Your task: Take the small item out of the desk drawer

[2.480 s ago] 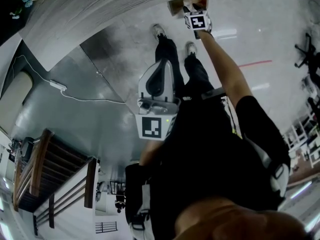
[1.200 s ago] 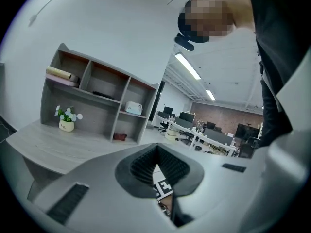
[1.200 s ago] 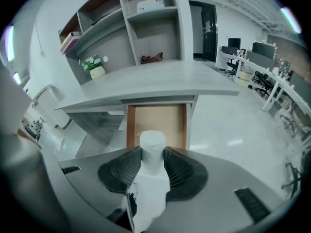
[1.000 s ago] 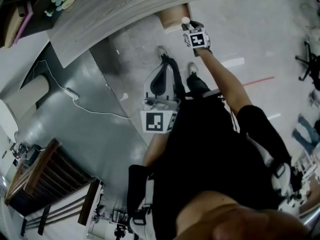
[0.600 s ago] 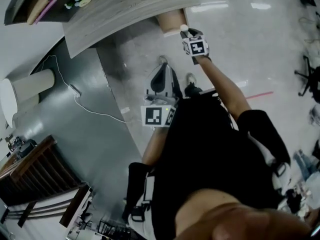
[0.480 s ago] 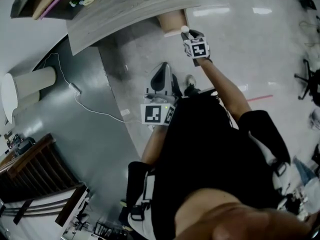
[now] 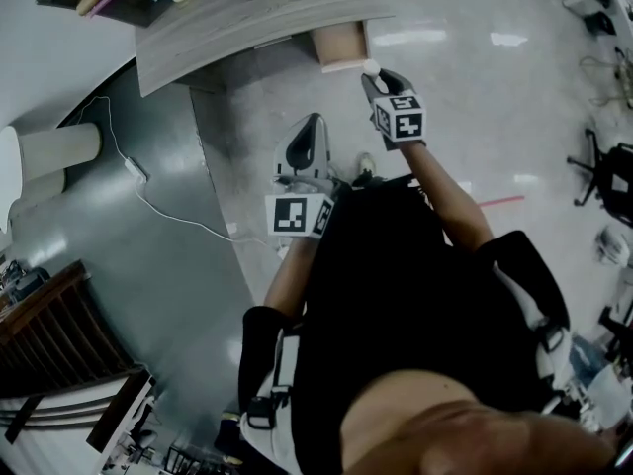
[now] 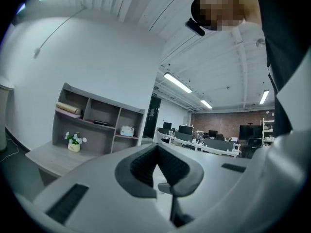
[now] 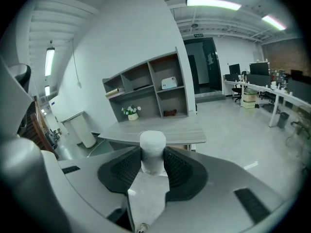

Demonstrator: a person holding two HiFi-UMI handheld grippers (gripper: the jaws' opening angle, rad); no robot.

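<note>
A small white cylinder point(image 9: 152, 149) sits clamped between the dark pads of my right gripper point(image 9: 152, 160). In the head view it shows as a white knob point(image 7: 371, 67) at the tip of the right gripper point(image 7: 377, 79), just below the open wooden drawer point(image 7: 340, 45) that juts out from under the grey desk point(image 7: 247, 13). My left gripper point(image 7: 305, 146) hangs lower, in front of the person's body. Its jaws point(image 8: 156, 165) are shut with nothing between them, and it points up toward the ceiling and the room.
A white cable point(image 7: 168, 206) trails over the floor left of the desk. A pale round bin point(image 7: 45, 151) stands at far left. A shelf unit with a small plant point(image 9: 130, 111) stands behind the desk. Office chairs point(image 7: 598, 171) are at far right.
My right gripper has drawn back from the drawer toward the person, carrying the white cylinder. The left gripper has stayed shut near the body. The head view has shifted.
</note>
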